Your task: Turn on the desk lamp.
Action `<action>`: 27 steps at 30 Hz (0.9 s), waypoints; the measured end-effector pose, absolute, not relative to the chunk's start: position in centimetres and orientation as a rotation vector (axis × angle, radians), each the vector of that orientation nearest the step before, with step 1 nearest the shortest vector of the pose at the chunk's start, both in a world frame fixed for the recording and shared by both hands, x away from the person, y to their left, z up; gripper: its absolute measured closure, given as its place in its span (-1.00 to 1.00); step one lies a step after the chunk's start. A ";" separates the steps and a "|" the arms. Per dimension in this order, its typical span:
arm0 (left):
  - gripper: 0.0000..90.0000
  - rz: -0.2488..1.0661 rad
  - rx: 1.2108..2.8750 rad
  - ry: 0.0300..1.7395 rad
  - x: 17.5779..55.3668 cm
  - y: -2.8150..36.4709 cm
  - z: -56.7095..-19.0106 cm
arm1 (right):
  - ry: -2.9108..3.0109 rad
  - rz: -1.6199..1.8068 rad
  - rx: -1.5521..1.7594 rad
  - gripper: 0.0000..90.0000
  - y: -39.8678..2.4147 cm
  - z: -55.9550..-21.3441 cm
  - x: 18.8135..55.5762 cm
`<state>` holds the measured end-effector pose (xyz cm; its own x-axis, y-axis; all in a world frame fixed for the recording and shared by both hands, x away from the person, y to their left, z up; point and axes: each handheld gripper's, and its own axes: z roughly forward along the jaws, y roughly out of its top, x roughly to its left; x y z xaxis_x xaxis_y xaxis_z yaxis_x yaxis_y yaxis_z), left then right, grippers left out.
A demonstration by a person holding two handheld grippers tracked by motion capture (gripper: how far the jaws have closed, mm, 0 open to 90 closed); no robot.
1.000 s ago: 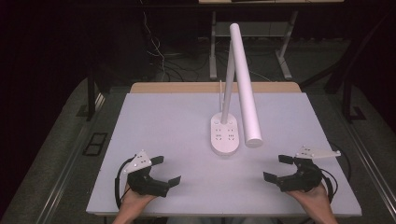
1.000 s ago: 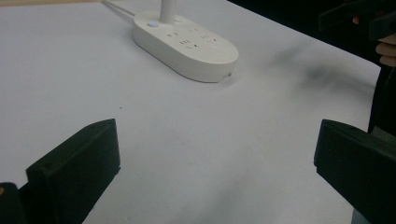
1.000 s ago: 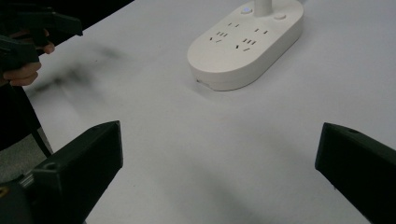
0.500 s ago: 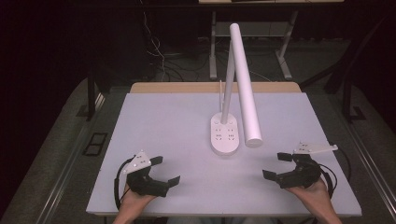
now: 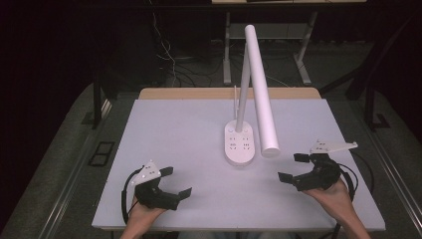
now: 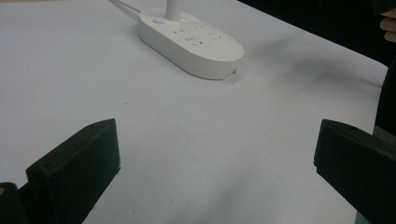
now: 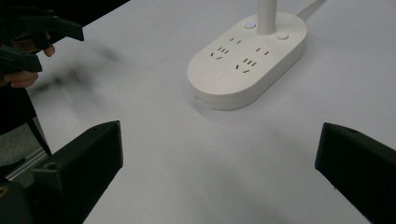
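A white desk lamp stands mid-table on an oval base (image 5: 240, 144) that carries power sockets, with a thin stem and a long tube head (image 5: 260, 84) sloping toward the front. The base also lies ahead in the left gripper view (image 6: 196, 39) and in the right gripper view (image 7: 247, 58). My left gripper (image 5: 175, 182) rests at the front left of the white table (image 5: 169, 129), open, with nothing between its jaws. At the front right, my right gripper (image 5: 293, 168) is open too and holds nothing, a little in front of the tube's lower end.
A white cord (image 6: 123, 4) leaves the base toward the table's back edge. A wooden strip (image 5: 199, 93) runs along the far side. Dark floor, cables and metal table legs (image 5: 226, 45) lie beyond. The left hand and its gripper appear far off (image 7: 28, 42) in the right gripper view.
My right gripper has shifted slightly forward and left toward the lamp. The left gripper has stayed where it was.
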<state>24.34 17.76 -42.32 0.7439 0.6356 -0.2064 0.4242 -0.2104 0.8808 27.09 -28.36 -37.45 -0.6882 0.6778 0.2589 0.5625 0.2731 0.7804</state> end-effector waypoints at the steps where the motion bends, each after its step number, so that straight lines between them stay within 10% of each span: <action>1: -1.00 0.242 1.846 0.819 24.4 17.8 -42.3 | 2.411 1.386 1.178 -0.98 -28.2 -37.3 27.4; 27: -1.00 0.239 1.852 0.831 24.4 17.6 -42.4 | 2.514 1.324 1.134 -0.98 -25.9 -35.8 31.1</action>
